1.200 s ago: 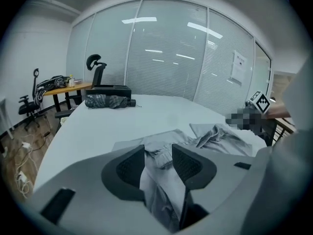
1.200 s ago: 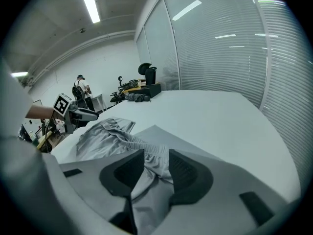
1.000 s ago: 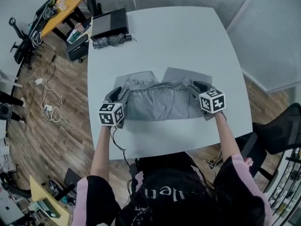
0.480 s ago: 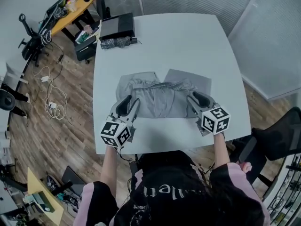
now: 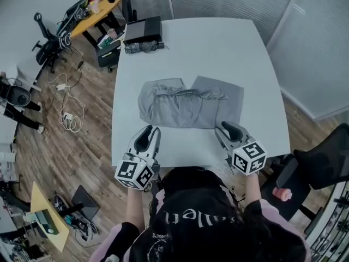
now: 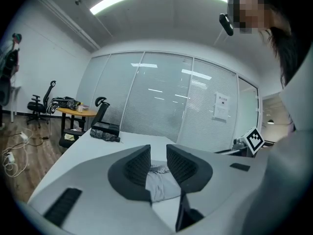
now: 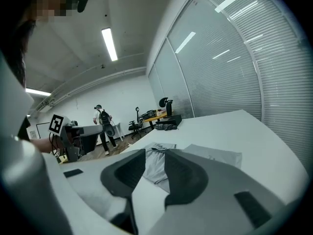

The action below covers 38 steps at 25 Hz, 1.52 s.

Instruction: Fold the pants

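Observation:
Grey pants (image 5: 188, 103) lie folded in a flat, wide rectangle on the white table (image 5: 218, 48), with the waistband on top. Both grippers hang above the table's near edge, off the cloth. My left gripper (image 5: 150, 131) is near the pants' front left corner. Its jaws are closing with nothing between them. In the left gripper view the pants (image 6: 160, 182) show beyond the gap of that gripper (image 6: 157, 152). My right gripper (image 5: 223, 127) is off the front right corner. Its jaws are also closing on nothing. Past that gripper (image 7: 155, 155), the right gripper view shows the pants (image 7: 157, 166).
A black box (image 5: 143, 29) and a dark bundled thing (image 5: 143, 46) sit at the table's far left corner. A black office chair (image 5: 322, 157) stands to the right. Cables (image 5: 65, 102) lie on the wood floor at left, near a yellow desk (image 5: 90, 4). A person (image 7: 103, 122) stands far off.
Both grippers have drawn back from the sides of the pants to the near table edge and risen. The pants stay flat on the table. The left jaws have narrowed.

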{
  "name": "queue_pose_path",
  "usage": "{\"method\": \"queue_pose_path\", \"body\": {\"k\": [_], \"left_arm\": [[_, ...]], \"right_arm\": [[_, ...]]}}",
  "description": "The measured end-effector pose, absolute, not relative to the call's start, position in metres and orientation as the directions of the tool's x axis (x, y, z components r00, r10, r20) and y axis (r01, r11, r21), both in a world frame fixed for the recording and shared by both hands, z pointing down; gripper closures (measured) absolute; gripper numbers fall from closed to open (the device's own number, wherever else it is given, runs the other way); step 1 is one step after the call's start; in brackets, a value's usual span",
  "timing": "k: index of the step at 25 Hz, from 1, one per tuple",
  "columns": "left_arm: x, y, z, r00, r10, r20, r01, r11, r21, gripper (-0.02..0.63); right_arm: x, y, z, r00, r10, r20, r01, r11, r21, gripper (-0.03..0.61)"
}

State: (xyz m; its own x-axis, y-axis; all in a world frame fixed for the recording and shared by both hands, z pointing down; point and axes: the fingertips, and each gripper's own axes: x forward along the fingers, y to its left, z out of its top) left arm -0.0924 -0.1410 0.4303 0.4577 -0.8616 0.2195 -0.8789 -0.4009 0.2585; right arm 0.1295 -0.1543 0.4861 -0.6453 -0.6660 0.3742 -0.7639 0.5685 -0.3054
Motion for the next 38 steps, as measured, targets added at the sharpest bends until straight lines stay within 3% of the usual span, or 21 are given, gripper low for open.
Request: {"method": "queue_pose_path", "body": {"k": [12,28,38], "left_arm": [[-0.09,-0.086,0.438,0.39,-0.886,0.25,-0.91,-0.328,0.255,0.522],[-0.092,-0.039,0.415,0.52,-0.817,0.247,-0.854,-0.503,0.135,0.531],[-0.118,0.02,0.407,0.575,-0.793,0.2,-0.818,-0.551,0.166,0.547]], "right_arm": [[0.114,-0.107,0.487,-0.697,-0.634,0.335,-0.717,0.614,-0.329,0.506],[0.043,-0.052,0.458,-0.708,-0.635,0.308,-0.706,0.64,-0.304,0.525],[-0.009,0.011,0.442,-0.687,-0.669,0.285,-0.727,0.629,-0.275,0.548]]}}
